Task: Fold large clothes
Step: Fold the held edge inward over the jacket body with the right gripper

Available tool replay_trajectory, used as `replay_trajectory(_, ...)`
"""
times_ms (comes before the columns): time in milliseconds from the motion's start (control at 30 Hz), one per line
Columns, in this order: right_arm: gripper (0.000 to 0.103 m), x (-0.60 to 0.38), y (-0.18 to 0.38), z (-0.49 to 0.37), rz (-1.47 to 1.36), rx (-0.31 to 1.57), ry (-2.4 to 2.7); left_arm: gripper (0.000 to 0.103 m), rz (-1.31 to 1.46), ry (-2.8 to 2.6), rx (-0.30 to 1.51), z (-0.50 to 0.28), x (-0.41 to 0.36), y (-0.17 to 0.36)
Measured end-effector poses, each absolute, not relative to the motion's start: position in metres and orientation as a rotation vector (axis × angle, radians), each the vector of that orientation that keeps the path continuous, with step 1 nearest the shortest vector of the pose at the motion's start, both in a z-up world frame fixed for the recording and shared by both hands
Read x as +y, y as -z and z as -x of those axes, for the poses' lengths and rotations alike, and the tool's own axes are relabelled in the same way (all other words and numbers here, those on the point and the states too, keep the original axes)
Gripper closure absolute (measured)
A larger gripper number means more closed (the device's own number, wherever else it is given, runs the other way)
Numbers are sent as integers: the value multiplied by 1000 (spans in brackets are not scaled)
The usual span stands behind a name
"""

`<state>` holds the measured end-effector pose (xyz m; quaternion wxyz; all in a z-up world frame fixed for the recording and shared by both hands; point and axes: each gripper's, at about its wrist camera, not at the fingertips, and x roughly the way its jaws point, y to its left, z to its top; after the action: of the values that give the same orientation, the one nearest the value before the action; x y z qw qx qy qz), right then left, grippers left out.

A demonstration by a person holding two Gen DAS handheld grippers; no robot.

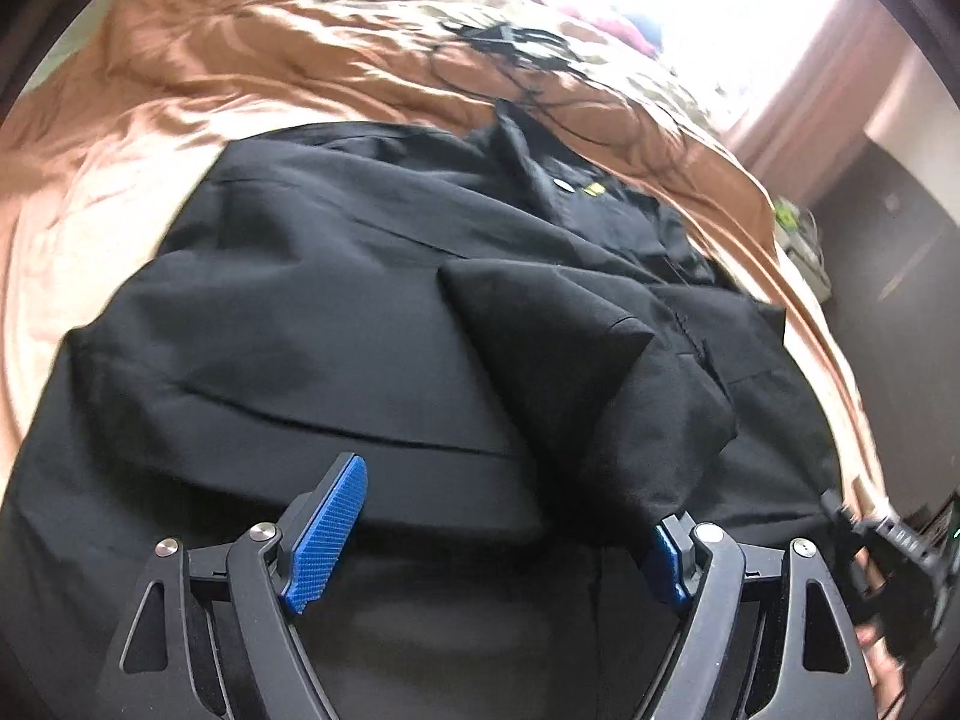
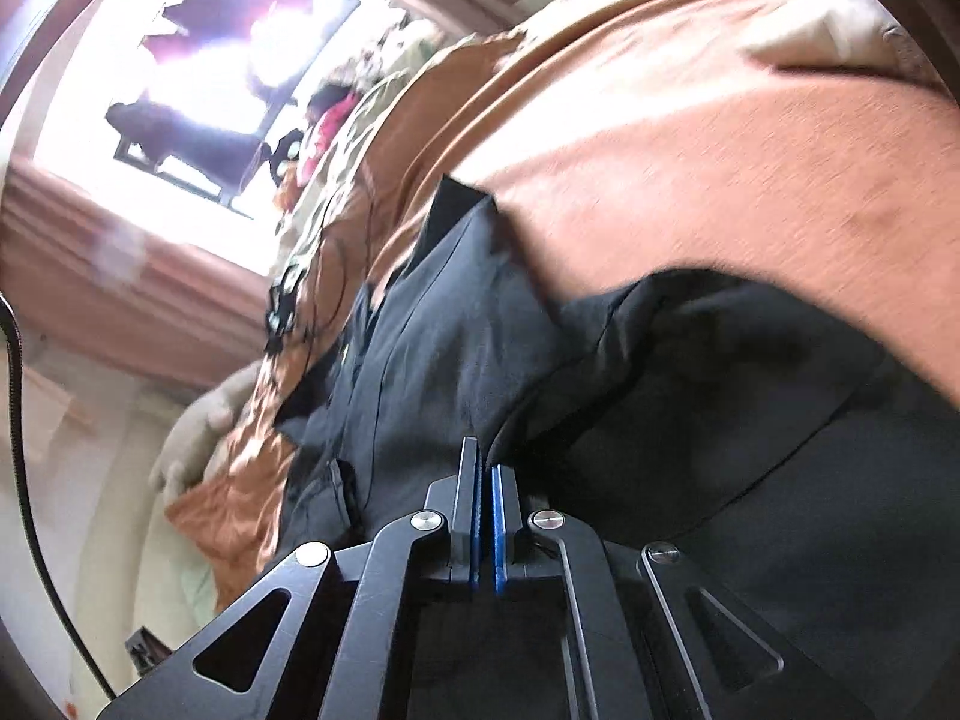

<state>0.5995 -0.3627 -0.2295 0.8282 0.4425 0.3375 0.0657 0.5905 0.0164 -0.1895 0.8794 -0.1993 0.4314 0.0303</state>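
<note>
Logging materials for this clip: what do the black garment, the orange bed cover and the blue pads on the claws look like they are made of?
Black garment: thin matte woven cloth, likely cotton or a blend; it holds sharp creases and stitched seams.
Orange bed cover: smooth fabric with a slight sheen; light glints on its wrinkles.
Blue pads: probably moulded plastic or rubber, with a fine knurled grid texture.

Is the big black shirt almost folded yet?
Partly. One sleeve already lies folded in across the black shirt on the orange bedspread. Right now the right gripper has its jaws shut, apparently pinching a fabric edge, while the left gripper hovers open over the hem. Most folding remains: the body is still spread wide.
</note>
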Motion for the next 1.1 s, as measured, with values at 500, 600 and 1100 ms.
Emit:
replay_trajectory(500,101,-339,235,-611,-877,756,-183,21,664,-113,818,-580,72,190)
replay_trajectory(600,101,-341,235,-610,-876,756,-179,21,650,-123,813,-579,74,187)
replay_trajectory(1100,97,-340,238,-612,-894,848,-133,21,520,-171,963,-567,66,182)
